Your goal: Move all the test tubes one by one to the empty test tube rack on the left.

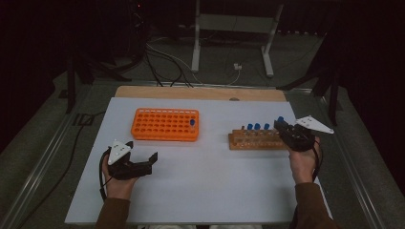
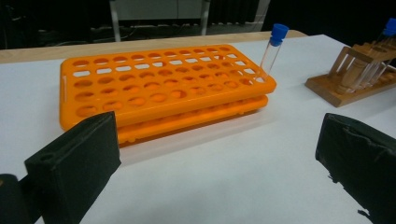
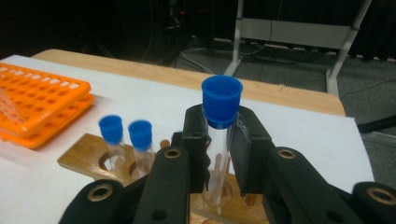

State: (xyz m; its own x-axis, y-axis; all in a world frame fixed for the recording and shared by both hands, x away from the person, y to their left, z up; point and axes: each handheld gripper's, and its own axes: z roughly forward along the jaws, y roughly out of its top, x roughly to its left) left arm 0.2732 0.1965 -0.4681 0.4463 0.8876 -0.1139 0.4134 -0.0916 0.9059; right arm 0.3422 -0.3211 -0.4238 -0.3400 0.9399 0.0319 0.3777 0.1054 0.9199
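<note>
Over wooden rack [image 3: 84,156] — tube [image 3: 219,140] clamped btwn right hand-held gripper [image 3: 218,144] jaws.

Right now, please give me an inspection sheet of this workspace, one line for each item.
Surface: white table top, bare wooden strip along its far edge.
Job's things: orange tube rack holding one blue-capped test tube near its right end; wooden tube rack with three blue-capped tubes standing in it; a fourth tube is gripped over it.
Clutter: nothing seen.
Grippers: left gripper rests open near the table's front left; right gripper is shut on the fourth tube, just below its cap.
Cables: a black cable trails from each gripper; loose cables lie on the floor behind the table.
Surroundings: dark room, grey floor, white metal stand behind.
</note>
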